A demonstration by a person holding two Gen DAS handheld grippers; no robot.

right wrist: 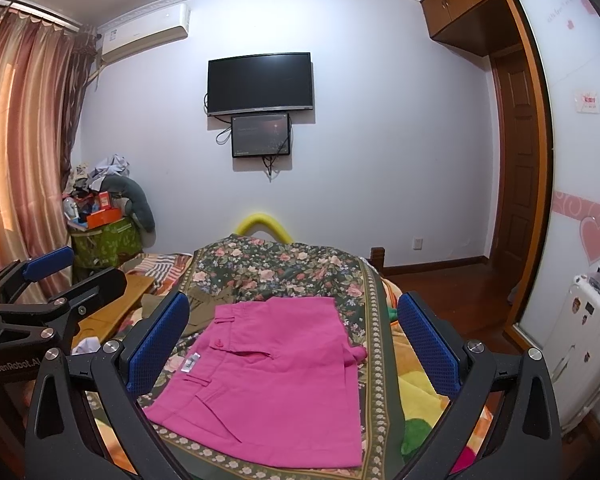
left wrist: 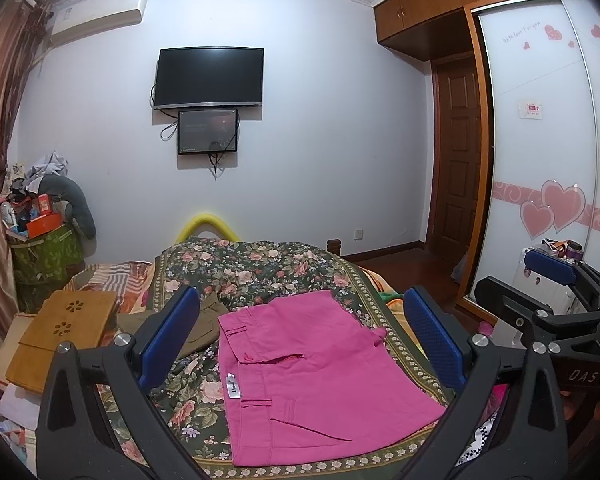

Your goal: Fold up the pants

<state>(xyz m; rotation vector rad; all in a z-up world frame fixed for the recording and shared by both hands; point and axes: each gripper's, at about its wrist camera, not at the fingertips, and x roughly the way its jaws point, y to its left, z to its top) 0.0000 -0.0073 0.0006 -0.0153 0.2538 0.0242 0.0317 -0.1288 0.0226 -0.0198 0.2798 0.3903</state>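
Observation:
Pink pants (left wrist: 320,380) lie folded into a compact rectangle on the floral bedspread (left wrist: 260,268), waistband and white label toward the left. They also show in the right wrist view (right wrist: 276,380). My left gripper (left wrist: 300,336) is open and empty, held above the pants. My right gripper (right wrist: 296,344) is open and empty, also above them. The right gripper shows at the right edge of the left wrist view (left wrist: 556,292); the left gripper shows at the left edge of the right wrist view (right wrist: 52,280).
Olive-brown clothing (left wrist: 204,328) lies left of the pants. A wooden lap tray (left wrist: 60,332) sits on the bed's left side. A cluttered green bag (left wrist: 44,252) stands by the curtain. A white suitcase (right wrist: 580,344) and a sliding wardrobe (left wrist: 548,140) are to the right.

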